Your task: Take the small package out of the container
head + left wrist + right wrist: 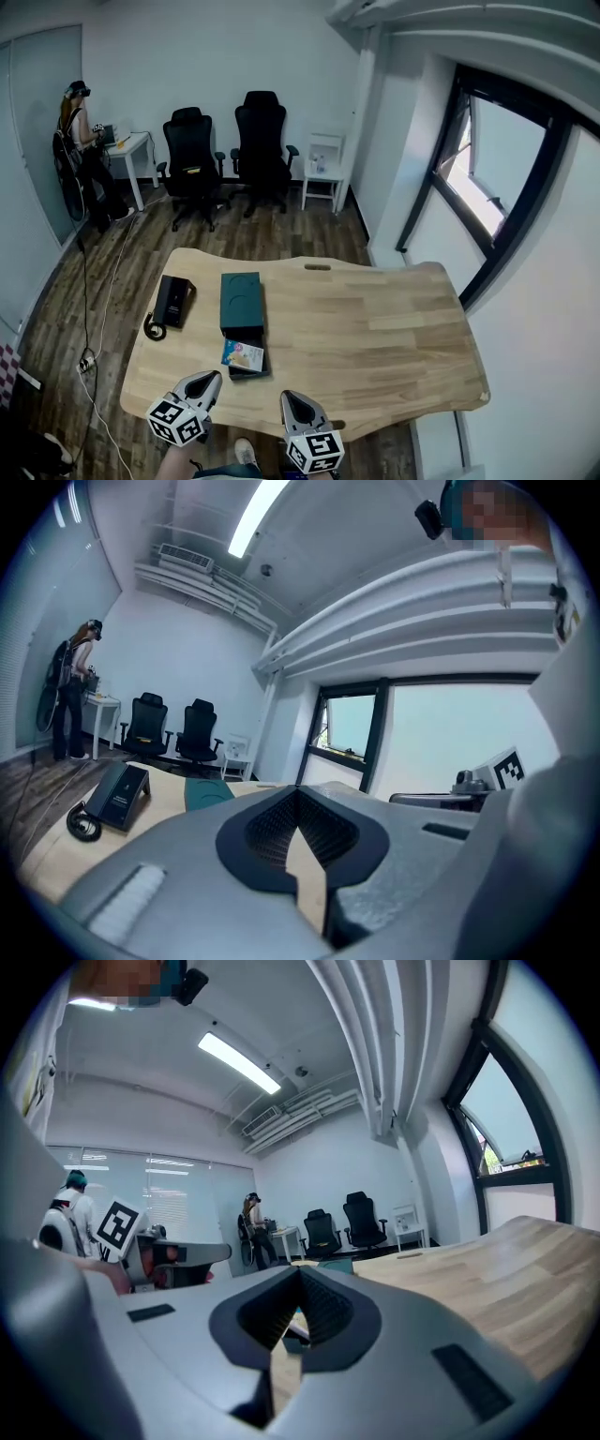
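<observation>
Down at the near edge of the wooden table, the left gripper and right gripper hover with jaws pinched together, empty. Just ahead, the small package lies in the green container. Bare tabletop spreads rightward, with office chairs beyond.

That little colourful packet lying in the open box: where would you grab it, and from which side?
Probably by two opposite edges, coming down from above. The small package lies face up in the open end of the container, with low walls beside it, so a sideways approach looks blocked. The left gripper looks nearer; its jaws are shut and would need opening first.
</observation>
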A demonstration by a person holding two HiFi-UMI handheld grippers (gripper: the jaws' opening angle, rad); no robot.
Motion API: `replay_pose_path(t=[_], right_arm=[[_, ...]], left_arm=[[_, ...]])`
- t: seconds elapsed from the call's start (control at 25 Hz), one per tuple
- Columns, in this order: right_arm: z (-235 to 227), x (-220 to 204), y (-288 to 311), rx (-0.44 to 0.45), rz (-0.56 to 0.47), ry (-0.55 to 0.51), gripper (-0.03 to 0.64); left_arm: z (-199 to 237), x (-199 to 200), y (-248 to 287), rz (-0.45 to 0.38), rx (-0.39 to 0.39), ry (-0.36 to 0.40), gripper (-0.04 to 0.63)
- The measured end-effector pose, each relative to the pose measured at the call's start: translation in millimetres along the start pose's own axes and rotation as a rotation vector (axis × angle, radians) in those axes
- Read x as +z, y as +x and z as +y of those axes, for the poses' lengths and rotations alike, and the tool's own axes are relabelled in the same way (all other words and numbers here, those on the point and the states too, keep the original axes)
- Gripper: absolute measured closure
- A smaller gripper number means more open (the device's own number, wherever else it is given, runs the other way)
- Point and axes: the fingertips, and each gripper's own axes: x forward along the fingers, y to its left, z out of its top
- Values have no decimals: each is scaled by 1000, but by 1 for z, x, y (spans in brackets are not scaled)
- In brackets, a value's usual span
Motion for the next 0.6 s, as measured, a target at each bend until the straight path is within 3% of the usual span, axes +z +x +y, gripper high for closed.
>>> replay_pose_path(t=[0.32, 0.6], right_arm=[[-15, 13, 106, -69, 19, -13, 614], [-22, 6, 121, -130, 35, 9, 614]], left_arm=[[99, 25, 56, 20, -44, -29, 595], [130, 14, 81, 58, -64, -86, 595]])
